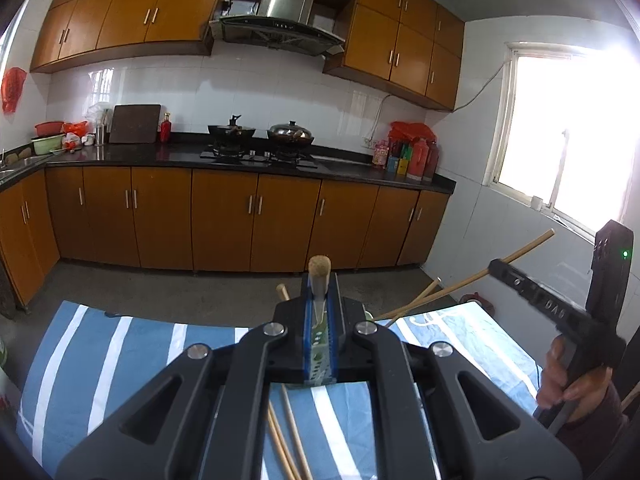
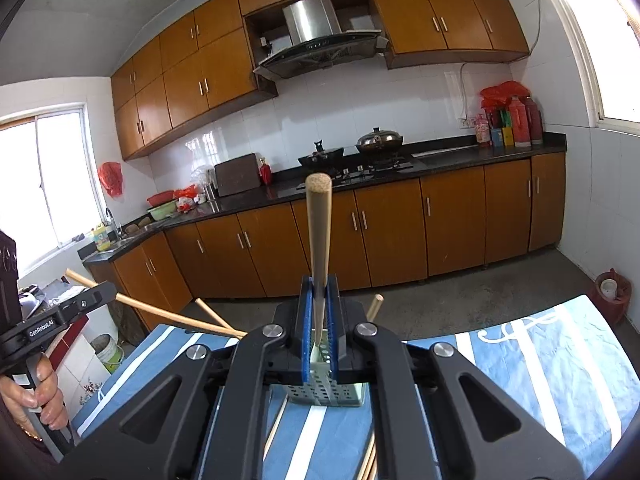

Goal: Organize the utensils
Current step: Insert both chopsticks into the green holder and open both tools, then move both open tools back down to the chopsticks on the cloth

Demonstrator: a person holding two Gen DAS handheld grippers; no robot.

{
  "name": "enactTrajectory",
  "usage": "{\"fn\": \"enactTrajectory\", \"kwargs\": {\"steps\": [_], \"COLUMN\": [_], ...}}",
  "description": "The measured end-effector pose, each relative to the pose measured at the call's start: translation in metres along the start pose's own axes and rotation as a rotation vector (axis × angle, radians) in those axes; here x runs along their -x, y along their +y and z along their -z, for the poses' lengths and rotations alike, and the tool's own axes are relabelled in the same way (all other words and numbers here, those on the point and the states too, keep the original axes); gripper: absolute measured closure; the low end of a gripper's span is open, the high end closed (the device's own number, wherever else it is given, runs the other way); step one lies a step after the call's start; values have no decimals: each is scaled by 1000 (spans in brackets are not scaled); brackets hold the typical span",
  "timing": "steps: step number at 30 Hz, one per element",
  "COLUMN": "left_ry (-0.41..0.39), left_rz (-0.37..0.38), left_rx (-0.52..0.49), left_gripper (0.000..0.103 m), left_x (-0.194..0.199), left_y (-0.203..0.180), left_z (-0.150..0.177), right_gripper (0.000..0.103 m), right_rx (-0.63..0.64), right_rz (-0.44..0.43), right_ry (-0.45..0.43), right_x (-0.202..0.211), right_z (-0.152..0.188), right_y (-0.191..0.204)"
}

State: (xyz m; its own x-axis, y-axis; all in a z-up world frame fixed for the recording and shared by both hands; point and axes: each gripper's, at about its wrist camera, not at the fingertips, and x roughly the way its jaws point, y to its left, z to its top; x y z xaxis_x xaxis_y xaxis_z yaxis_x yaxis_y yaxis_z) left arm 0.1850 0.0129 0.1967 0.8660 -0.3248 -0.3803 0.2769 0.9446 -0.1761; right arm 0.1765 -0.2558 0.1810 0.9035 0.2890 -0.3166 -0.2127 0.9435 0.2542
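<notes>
left wrist view: the left gripper (image 1: 320, 312) points out over a table draped in a blue and white striped cloth (image 1: 120, 344), with a kitchen of orange cabinets beyond. its blue-padded jaws are clamped together on one wooden chopstick (image 1: 319, 280), held end-on so the rounded tip faces away from the camera. this looks like a carry, not a pick. just under the jaws stands a pale green perforated utensil holder (image 1: 318, 356), with other chopsticks already leaning out of it to either side. more loose chopsticks (image 1: 288, 440) lie on the cloth nearer the camera. at the right edge, a hand (image 1: 568, 380) grips the right gripper's handle, and its chopstick (image 1: 532, 246) angles up toward a bright window.

right wrist view: the right gripper (image 2: 320, 312) is likewise clamped shut on its own chopstick (image 2: 318, 240), which rises long and steep in front of the lens. the utensil holder (image 2: 320, 394) sits directly below and ahead, so the stick seems lined up for dropping in. at the left, a hand (image 2: 36, 392) carries the left gripper with its stick crossing inward. the two sticks point toward each other above the holder, so room is tight there. the table's far edge lies just behind the holder, with bare floor beyond.
</notes>
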Motion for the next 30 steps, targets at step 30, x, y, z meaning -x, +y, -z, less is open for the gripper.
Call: {"fn": "enactTrajectory", "kwargs": {"steps": [30], "left_ry": [73], "left_rz": [-38], "left_rx": [81], "left_gripper": [80], "left_x": [-70], "left_y": [25], "left_z": [15], "right_gripper": [78], "right_rx": [-34], "right_rz": [83], "right_ry": [87], "right_x": [-40], "right_z": [21], "right_y": [-16]}}
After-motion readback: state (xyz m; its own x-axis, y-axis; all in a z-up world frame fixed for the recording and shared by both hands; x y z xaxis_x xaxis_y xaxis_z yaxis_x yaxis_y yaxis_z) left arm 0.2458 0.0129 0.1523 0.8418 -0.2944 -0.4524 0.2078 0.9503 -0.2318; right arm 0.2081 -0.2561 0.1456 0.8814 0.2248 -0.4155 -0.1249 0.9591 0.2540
